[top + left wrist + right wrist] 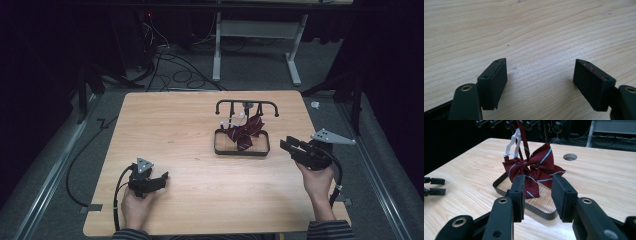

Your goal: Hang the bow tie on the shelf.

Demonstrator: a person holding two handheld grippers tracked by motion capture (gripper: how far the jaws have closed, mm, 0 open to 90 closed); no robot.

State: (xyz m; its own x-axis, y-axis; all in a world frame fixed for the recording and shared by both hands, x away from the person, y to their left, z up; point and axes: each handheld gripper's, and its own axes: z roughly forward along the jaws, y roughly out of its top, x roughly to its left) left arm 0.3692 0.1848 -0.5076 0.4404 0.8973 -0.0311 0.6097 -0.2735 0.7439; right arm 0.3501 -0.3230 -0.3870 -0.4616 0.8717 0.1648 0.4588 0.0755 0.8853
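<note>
A maroon bow tie (246, 131) with thin pale stripes hangs from a black rack (246, 103) whose base is a shallow black tray (220, 149), right of the table's middle. A white plastic clip (512, 143) on the tie's strap hangs beside the bow tie (541, 162). My right gripper (285, 144) is just right of the tray, pointing at it. In the right gripper view the right gripper (538, 178) is open, nothing between its jaws, the tie a short way beyond. My left gripper (162, 177) rests near the front left, and the left gripper (540, 61) stands open over bare wood.
The light wooden table (175, 130) has a round hole (570, 157) behind the rack. The tray's rim (499, 186) stands low in front of my right jaws. Cables (175, 75) and a white desk frame (217, 50) lie on the floor beyond the far edge.
</note>
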